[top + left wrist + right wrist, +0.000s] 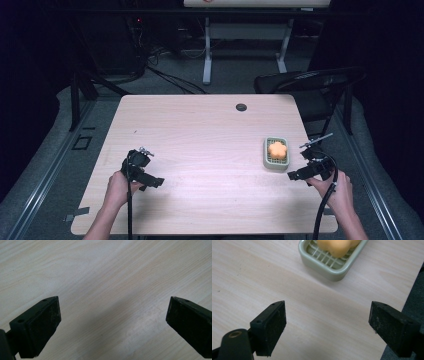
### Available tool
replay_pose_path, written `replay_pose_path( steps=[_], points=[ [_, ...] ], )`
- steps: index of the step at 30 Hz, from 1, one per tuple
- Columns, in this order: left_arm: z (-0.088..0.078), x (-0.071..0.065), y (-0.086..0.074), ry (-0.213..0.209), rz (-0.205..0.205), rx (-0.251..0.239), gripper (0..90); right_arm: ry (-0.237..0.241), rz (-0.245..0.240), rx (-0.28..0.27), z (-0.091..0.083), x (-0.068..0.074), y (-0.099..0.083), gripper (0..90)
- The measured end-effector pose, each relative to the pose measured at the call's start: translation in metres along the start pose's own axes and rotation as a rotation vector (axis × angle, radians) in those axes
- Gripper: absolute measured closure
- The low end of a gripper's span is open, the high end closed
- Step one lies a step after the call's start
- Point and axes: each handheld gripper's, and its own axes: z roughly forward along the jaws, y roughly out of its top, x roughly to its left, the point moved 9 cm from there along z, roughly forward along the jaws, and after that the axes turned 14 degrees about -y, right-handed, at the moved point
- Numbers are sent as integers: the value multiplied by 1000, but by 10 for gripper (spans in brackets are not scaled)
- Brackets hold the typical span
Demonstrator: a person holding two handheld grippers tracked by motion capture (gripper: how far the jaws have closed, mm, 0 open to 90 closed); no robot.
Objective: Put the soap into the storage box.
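A person at a pale wooden table (200, 135) holds a two-jaw gripper in each hand, with an orange flower-shaped soap (277, 149) lying in a grey-green slatted dish (267, 159) near the table's right edge. The right gripper (295, 175) hovers just near of the dish, at the table's right side, its jaws spread wide and holding nothing; in the right gripper view the dish (322, 266) and soap (337, 247) sit just beyond the open jaws, slightly left of their centre line. The left gripper (156, 183) waits well apart at the near left, jaws likewise wide apart over bare wood.

The step in hand appears to be the reach for the soap. To do it well, the right gripper would likely need to move forward and a little left until the soap sits squarely between the pads, then come down over its lobes rather than the dish rim. A gentle, centred close seems wise, since soap may be slick and the light dish could slide or tip if a jaw catches its wall.
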Motion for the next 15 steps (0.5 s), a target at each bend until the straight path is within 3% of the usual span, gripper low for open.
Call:
replay_pose_path(
  steps=[8,13,15],
  points=[
    [1,-1,1,-5,5,0,0,-1,-41,7,4,18,-40,124],
    [2,0,1,-8,4,0,0,-14,-53,44,12,16,-47,118],
    [2,1,0,-11,-2,1,0,-23,-79,65,14,14,-47,117]
  ],
)
